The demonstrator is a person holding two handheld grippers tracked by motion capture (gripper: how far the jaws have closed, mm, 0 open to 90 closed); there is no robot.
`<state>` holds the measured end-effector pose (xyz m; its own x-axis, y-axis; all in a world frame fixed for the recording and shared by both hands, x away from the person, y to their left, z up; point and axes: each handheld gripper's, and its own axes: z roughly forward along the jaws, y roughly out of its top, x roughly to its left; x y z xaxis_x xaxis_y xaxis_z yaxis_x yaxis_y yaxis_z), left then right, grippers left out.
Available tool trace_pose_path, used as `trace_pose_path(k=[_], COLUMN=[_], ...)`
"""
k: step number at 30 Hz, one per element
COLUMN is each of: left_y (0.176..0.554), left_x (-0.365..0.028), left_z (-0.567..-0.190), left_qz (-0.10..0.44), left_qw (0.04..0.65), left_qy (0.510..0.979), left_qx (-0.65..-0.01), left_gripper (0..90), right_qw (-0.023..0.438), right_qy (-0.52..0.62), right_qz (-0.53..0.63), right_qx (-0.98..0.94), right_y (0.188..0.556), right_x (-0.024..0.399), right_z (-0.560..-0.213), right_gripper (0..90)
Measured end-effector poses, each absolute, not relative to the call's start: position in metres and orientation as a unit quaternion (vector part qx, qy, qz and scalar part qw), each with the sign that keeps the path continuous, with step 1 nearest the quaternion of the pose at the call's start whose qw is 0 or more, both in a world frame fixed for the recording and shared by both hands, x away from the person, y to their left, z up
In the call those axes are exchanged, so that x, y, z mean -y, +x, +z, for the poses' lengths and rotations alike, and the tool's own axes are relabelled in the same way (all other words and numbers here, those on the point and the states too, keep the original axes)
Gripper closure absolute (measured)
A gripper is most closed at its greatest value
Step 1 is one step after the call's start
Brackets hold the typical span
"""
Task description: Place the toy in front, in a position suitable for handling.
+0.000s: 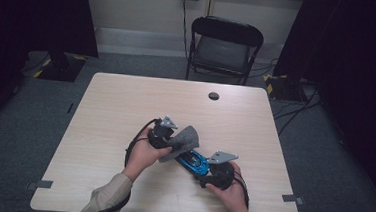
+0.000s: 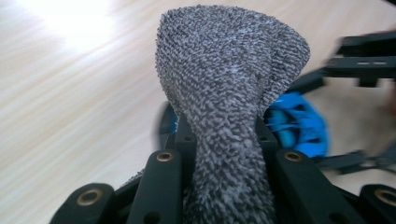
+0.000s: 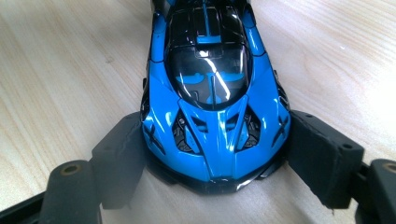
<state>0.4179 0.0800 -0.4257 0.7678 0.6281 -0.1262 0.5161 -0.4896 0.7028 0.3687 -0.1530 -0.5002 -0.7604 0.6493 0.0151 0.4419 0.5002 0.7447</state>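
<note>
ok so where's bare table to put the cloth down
The far half of the table is bare up to the round hole; the left and near edges are free too. It is crowded at near-centre, where the left tongs pinch the grey cloth beside the blue toy car held by the right tongs.

The surface [image 1: 126,101] lies bare to the far edge and on both sides, open for passage. The grey cloth [image 1: 183,138] hangs over the blue toy car [image 1: 194,161], blocking its far end. A folding chair [image 1: 224,48] stands beyond the far edge.
</note>
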Motion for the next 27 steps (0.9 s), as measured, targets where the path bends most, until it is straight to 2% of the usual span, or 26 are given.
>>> trace_pose_path(k=[5, 9, 16, 27], left_y=[0.406, 0.399, 0.397, 0.405], left_x=[-0.054, -0.033, -0.024, -0.033], left_z=[-0.432, -0.439, -0.448, -0.444], left_qz=[0.048, 0.037, 0.026, 0.031], left_qw=[0.386, 0.367, 0.357, 0.361], left_qy=[0.871, 0.887, 0.896, 0.887], left_qx=[-0.301, -0.277, -0.265, -0.287], left_gripper=[72.1, 72.1, 72.1, 72.2], right_qw=[0.135, 0.135, 0.134, 0.134], right_qy=[0.319, 0.318, 0.318, 0.318], right_qz=[0.385, 0.385, 0.385, 0.385], right_qx=[-0.856, -0.856, -0.856, -0.856], right_y=[0.369, 0.369, 0.369, 0.369], right_x=[0.153, 0.153, 0.153, 0.153], right_z=[-0.500, -0.500, -0.500, -0.500], right_gripper=[23.9, 23.9, 23.9, 23.8])
